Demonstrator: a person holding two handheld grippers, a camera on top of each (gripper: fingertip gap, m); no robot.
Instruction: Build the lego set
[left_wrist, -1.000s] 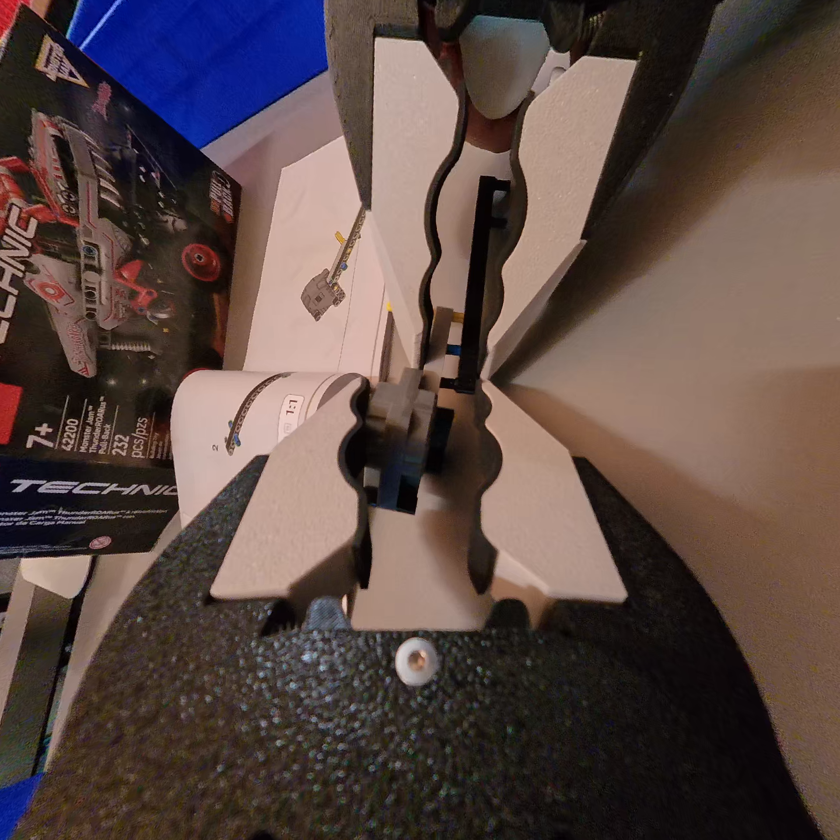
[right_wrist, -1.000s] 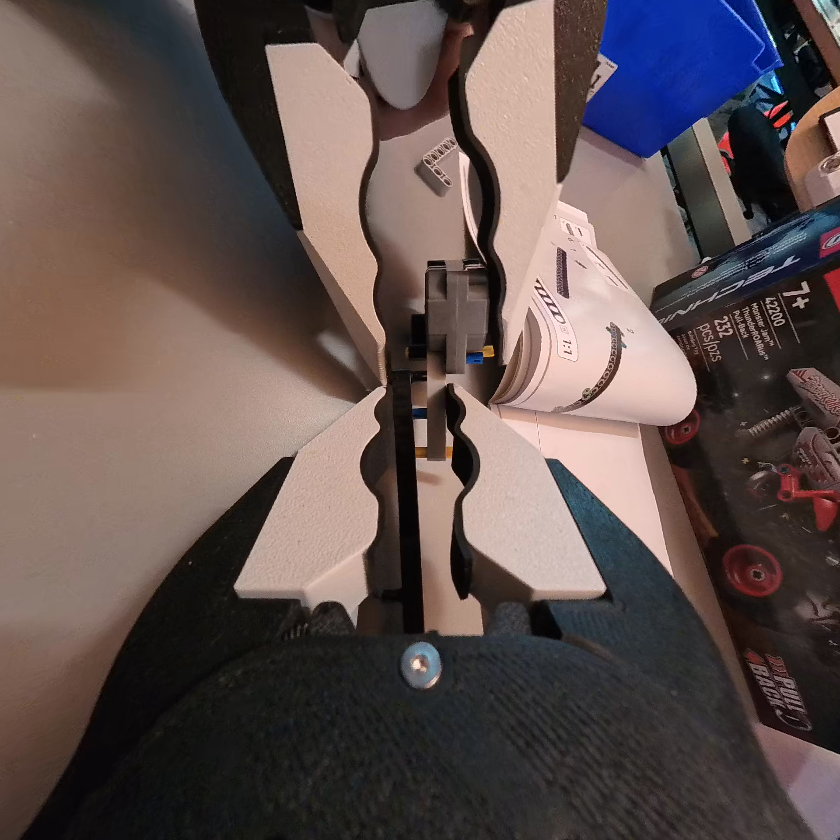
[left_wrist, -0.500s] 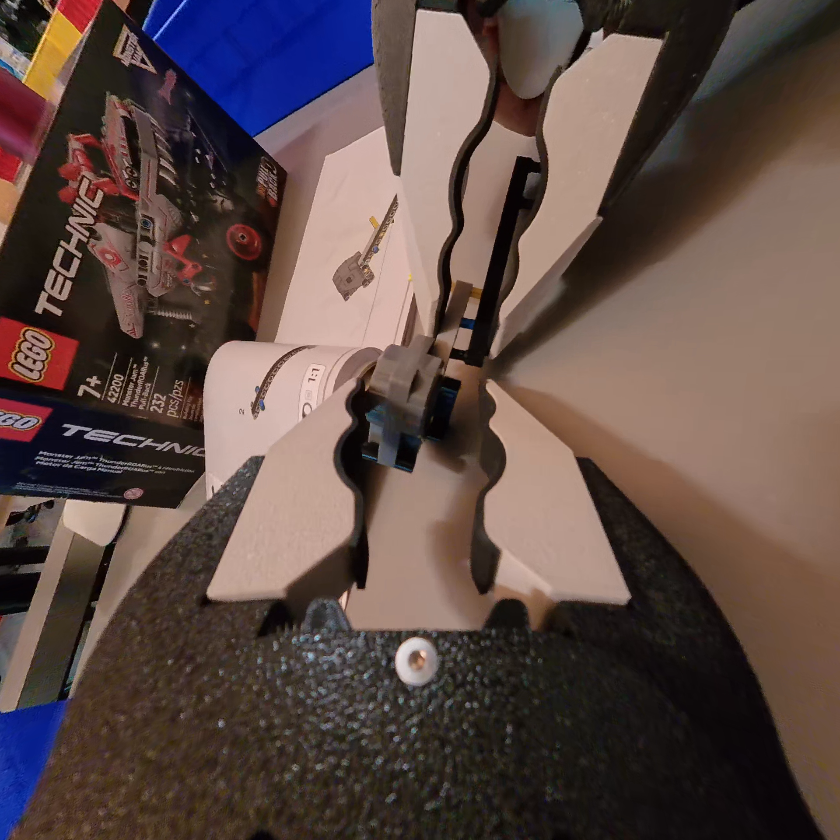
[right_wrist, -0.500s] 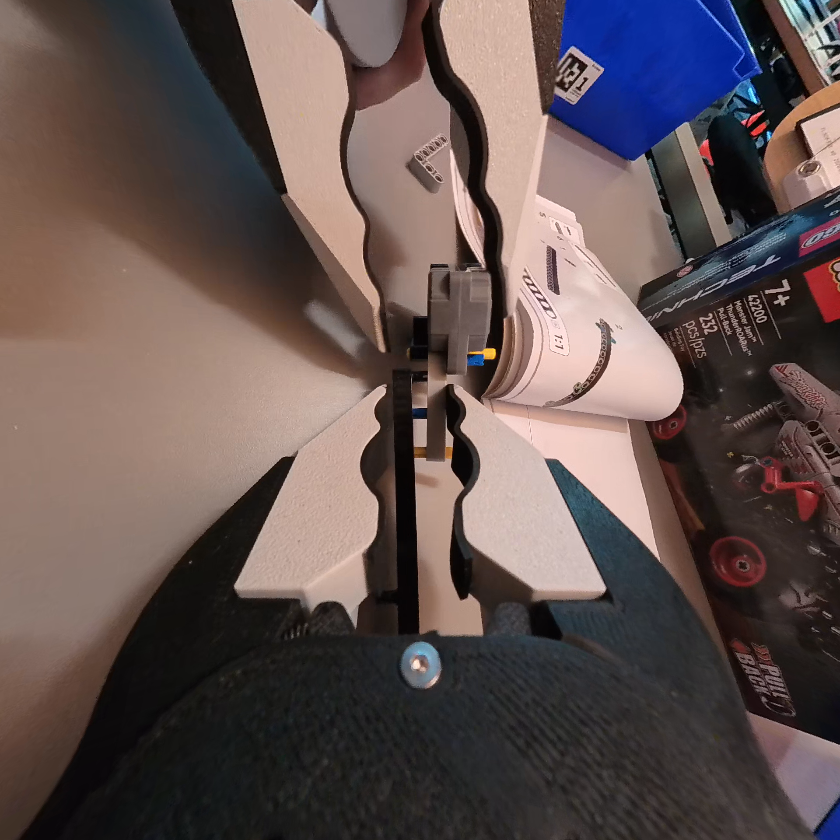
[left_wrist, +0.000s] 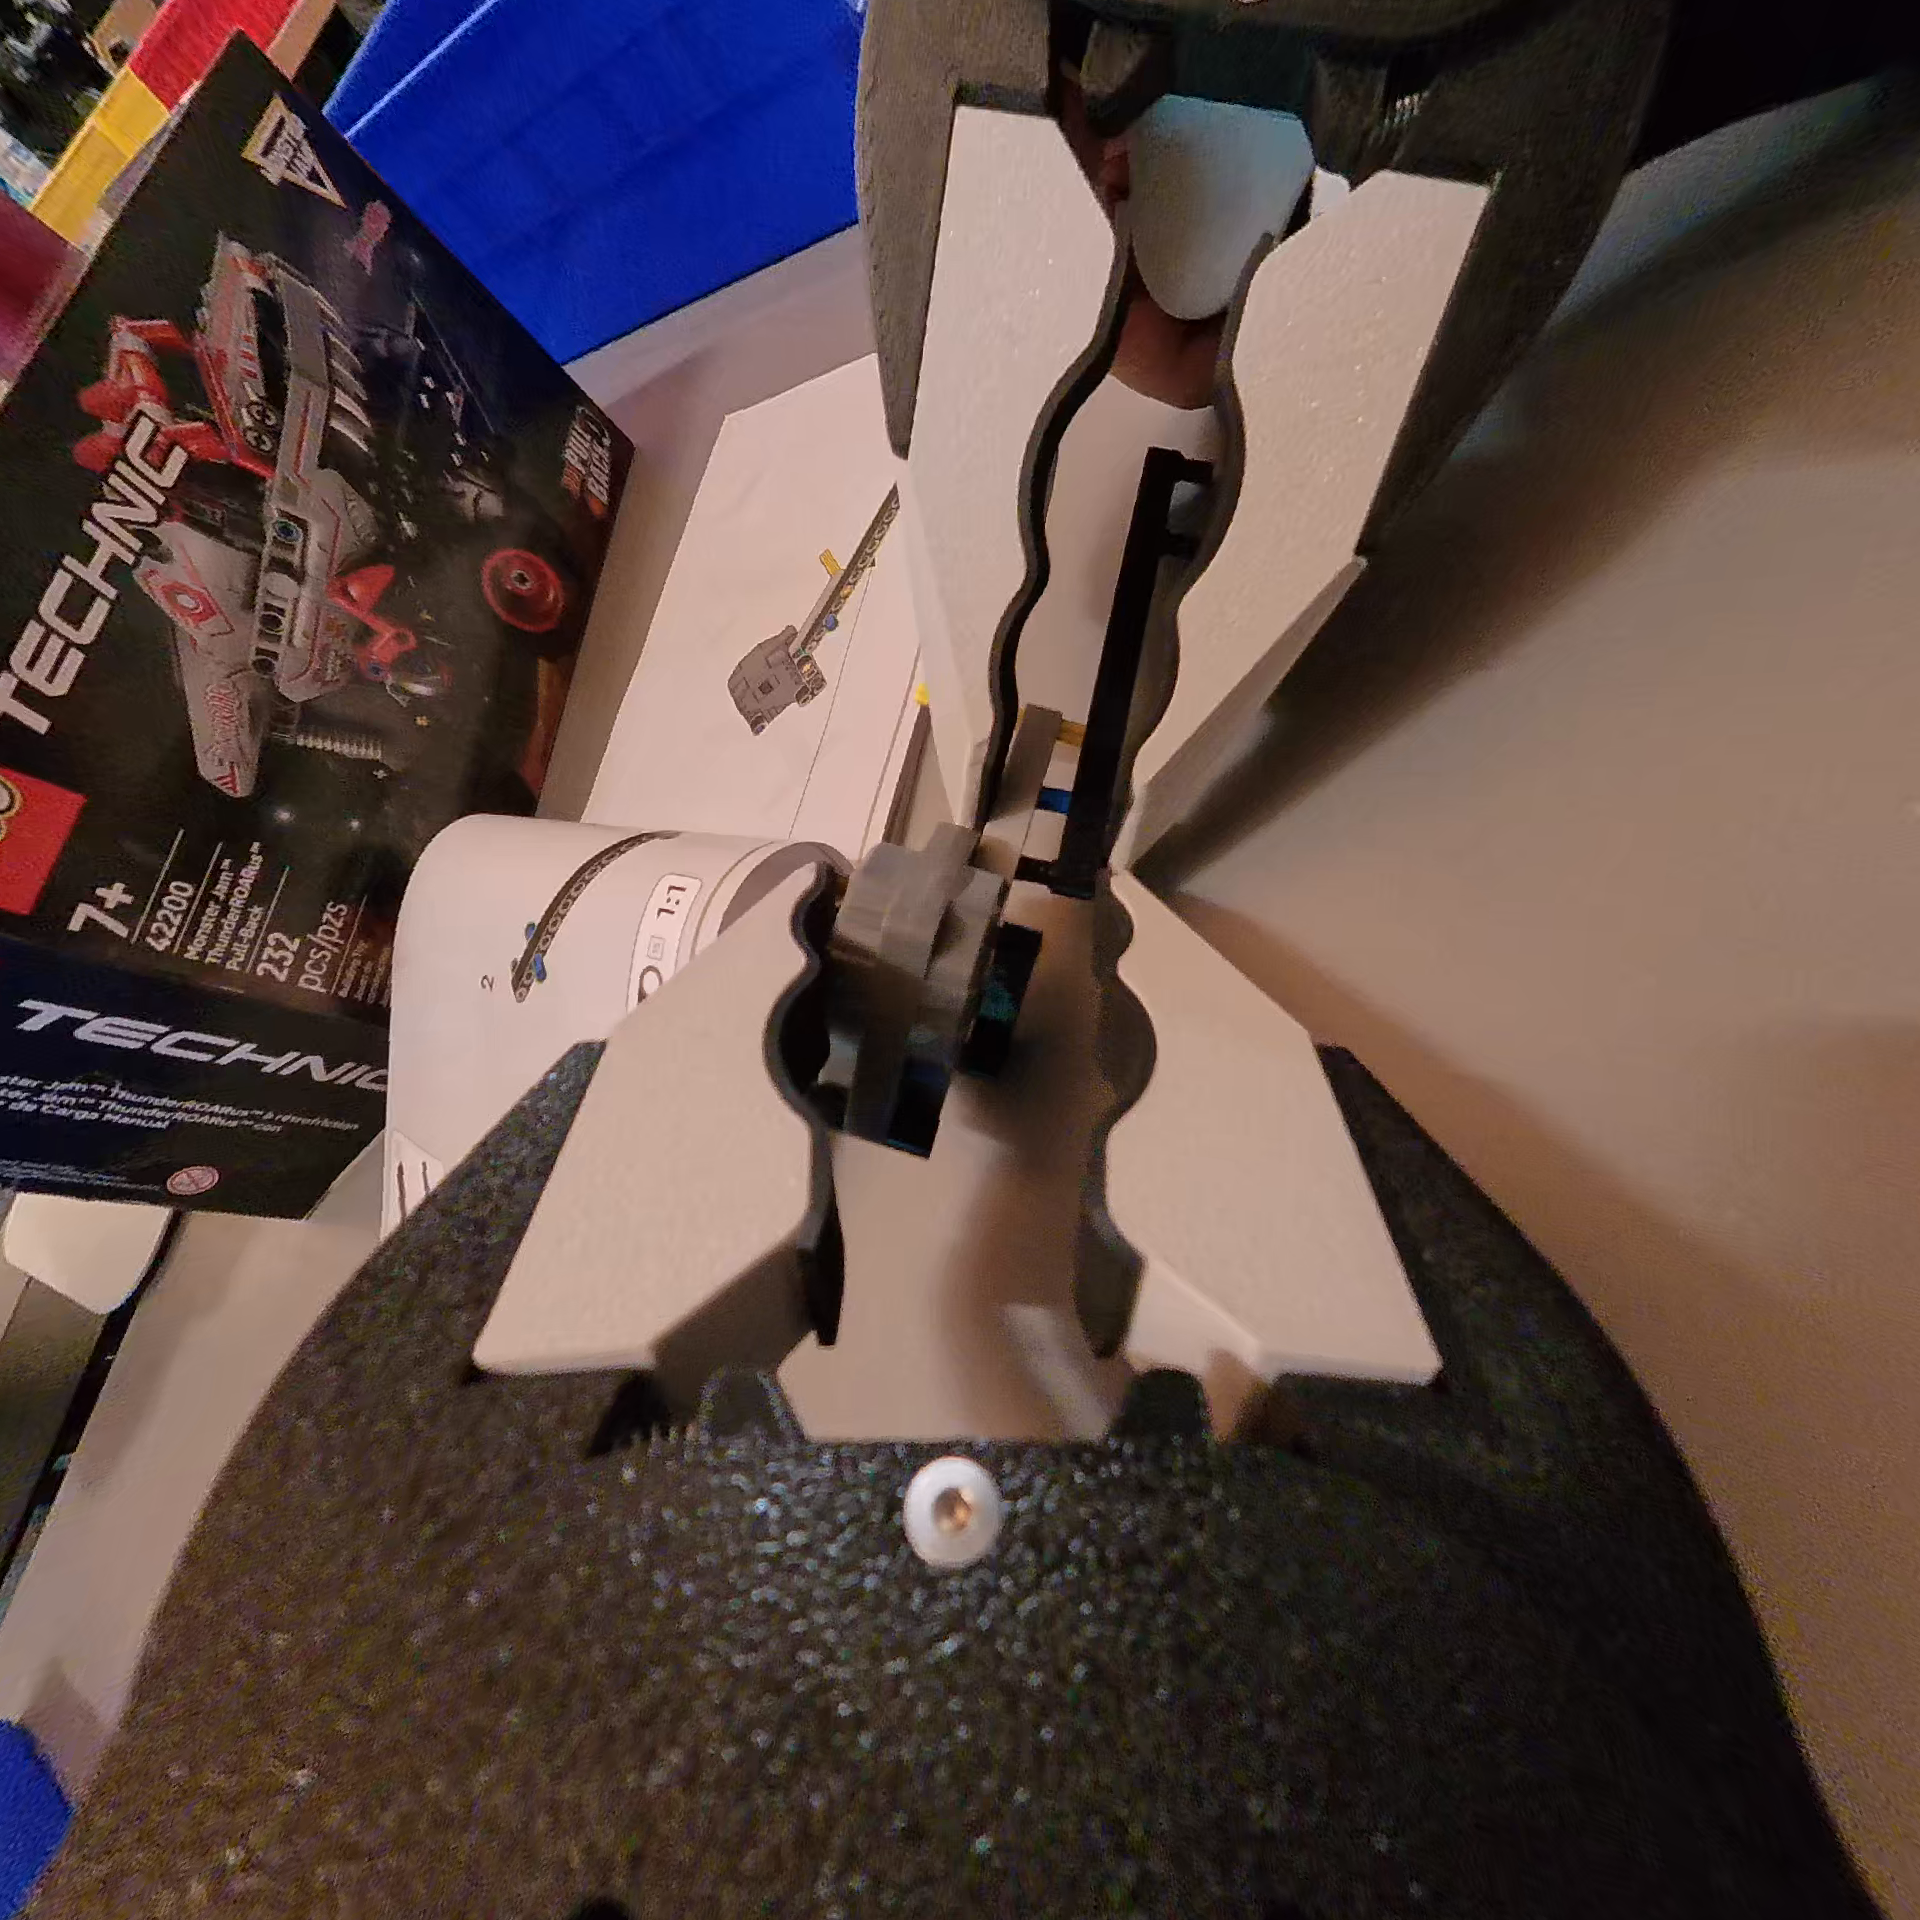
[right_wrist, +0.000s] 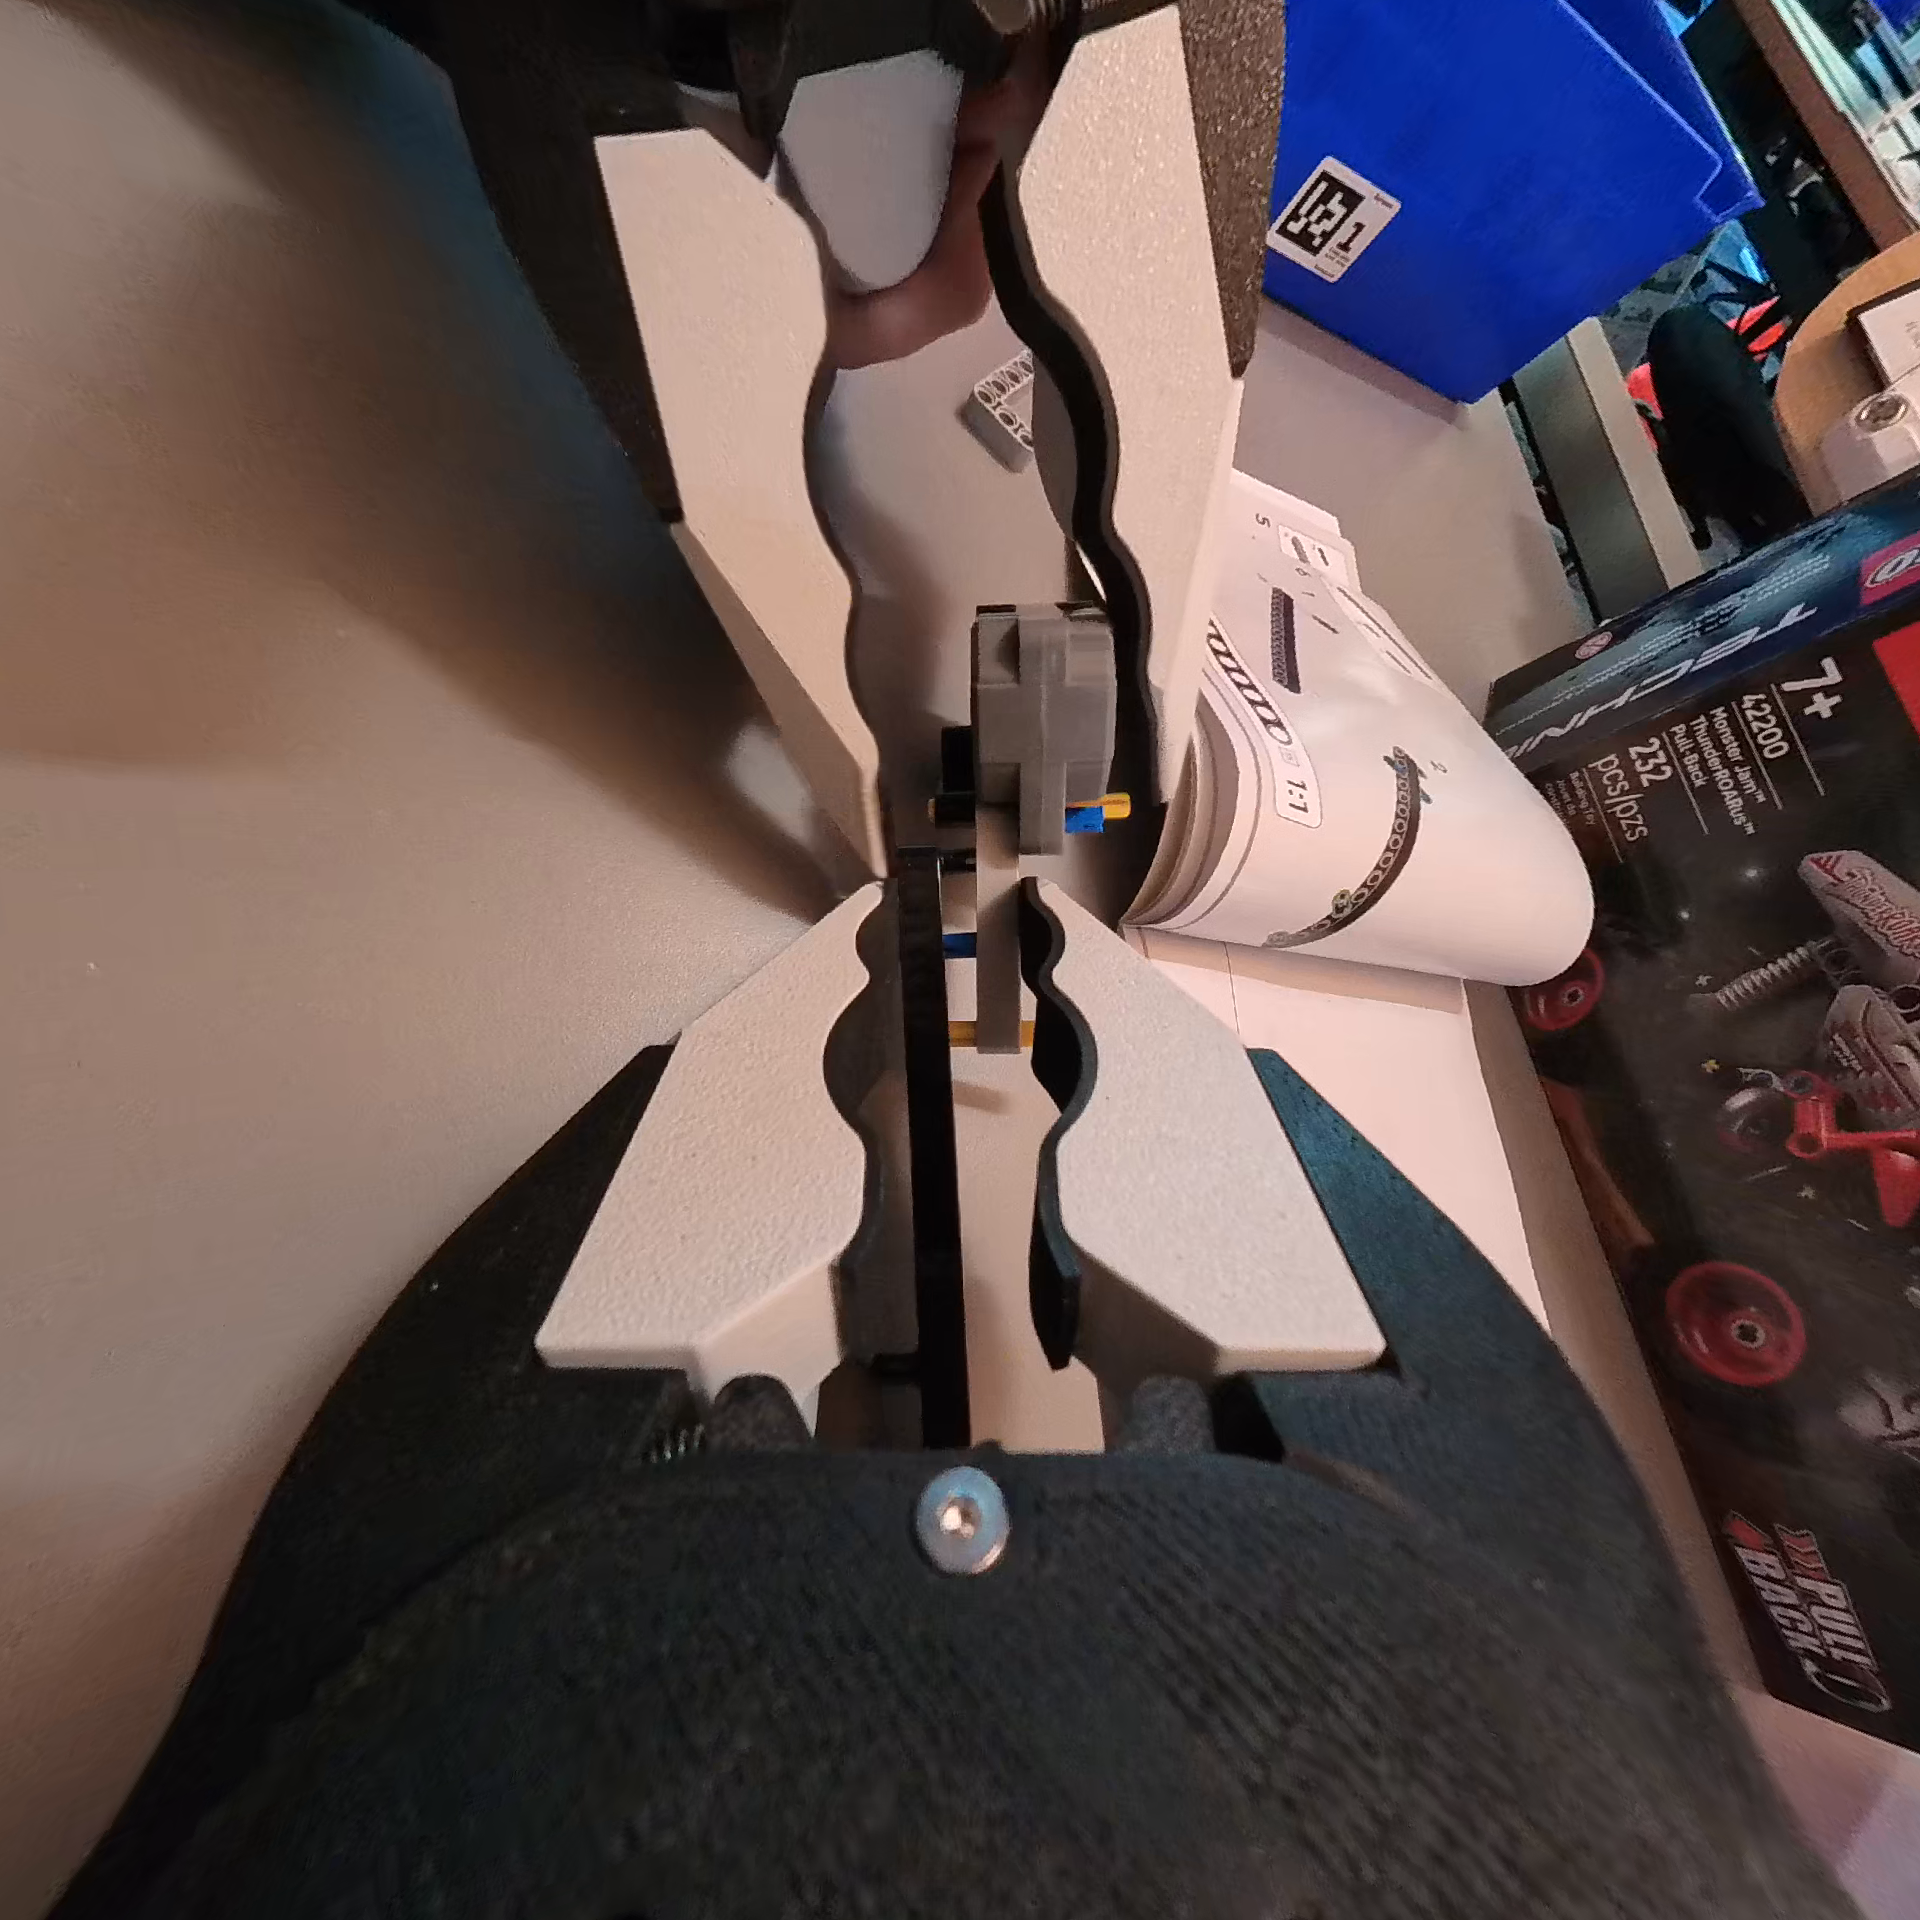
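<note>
The left gripper (left_wrist: 956, 997) has its fingers spread apart: the grey block (left_wrist: 914, 966) of the lego assembly rests against the inner edge of its left finger (left_wrist: 707, 1122), while the right finger stands clear of it with a gap between, so the block is only leaned on, not squeezed. Facing it nose to nose, the right gripper (right_wrist: 956, 997) has its fingers drawn in on the long black beam (right_wrist: 935, 1143), which lies against its left finger; a short grey beam (right_wrist: 1003, 966), joined to the black one by blue and yellow pins, touches its right finger. Whether that grip is truly tight, I cannot tell.

The assembly spans the two tools above the pale table (right_wrist: 312, 883). Just beside it to the right in the right wrist view lies the curled instruction booklet (right_wrist: 1351, 810), then the set's box (right_wrist: 1714, 1039), with a blue bin (right_wrist: 1507, 156) farther off and a loose grey angle piece (right_wrist: 1003, 416) on the table beyond.

The risk, as I judge it, lies in the one-sided support. With the block merely propped, any twist or pull from the right gripper could pivot it off the left finger, strain the pin joints, or drop the assembly onto the booklet.
</note>
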